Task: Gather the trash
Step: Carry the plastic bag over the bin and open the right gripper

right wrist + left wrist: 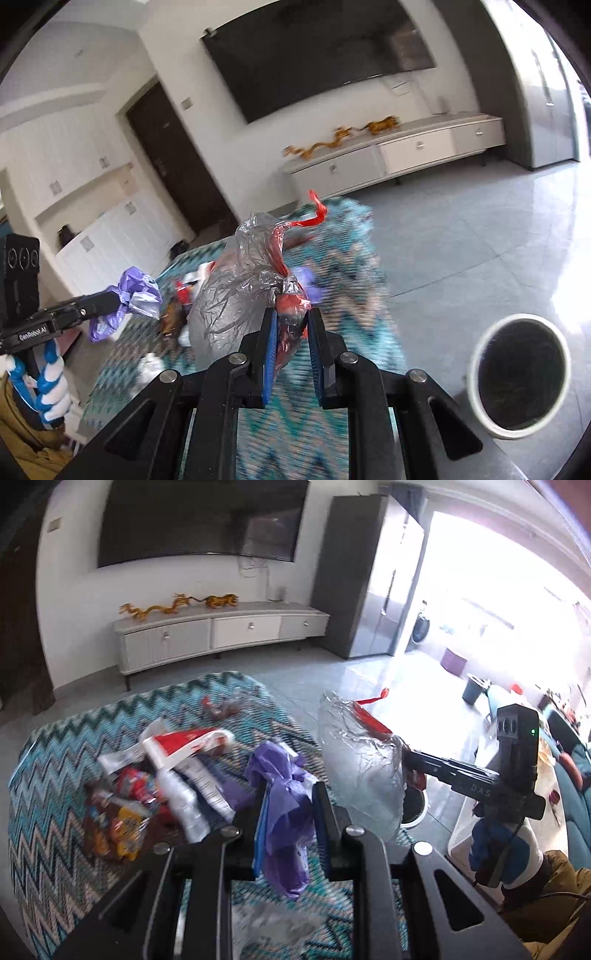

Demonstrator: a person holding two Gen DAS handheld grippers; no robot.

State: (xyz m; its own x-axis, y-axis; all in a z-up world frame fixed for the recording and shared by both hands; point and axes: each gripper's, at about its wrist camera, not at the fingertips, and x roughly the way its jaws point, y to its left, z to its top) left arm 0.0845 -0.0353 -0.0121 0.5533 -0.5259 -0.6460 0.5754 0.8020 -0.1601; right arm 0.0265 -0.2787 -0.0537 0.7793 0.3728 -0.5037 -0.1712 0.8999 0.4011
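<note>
Above a bench (55,760) covered in a teal zigzag cloth, both tools hang clear of the surface, each with a bag in its grip. The left hand-held gripper (286,808) has its blue-padded jaws drawn close on a crumpled purple plastic bag (284,797), which droops below the pads; in the right wrist view the same bag (129,295) bunches at that tool's tip. The right hand-held gripper (291,332) is pinched almost fully together on the red neck of a clear crinkled plastic bag (236,295), whose red drawstring (316,214) curls upward. From the left wrist view this clear bag (358,760) hangs just right of the purple one.

Left on the cloth is a loose heap of trash: a red and white plastic bag (184,746), some bright snack wrappers (125,812), and farther back a small dark wrapper (221,709), though blur makes that one hard to make out.

On the tiled floor (461,229), beside the bench, stands a round white-rimmed bin (517,376) with a dark inside. A gloved hand in blue and white (48,387) holds the left tool's grip.
</note>
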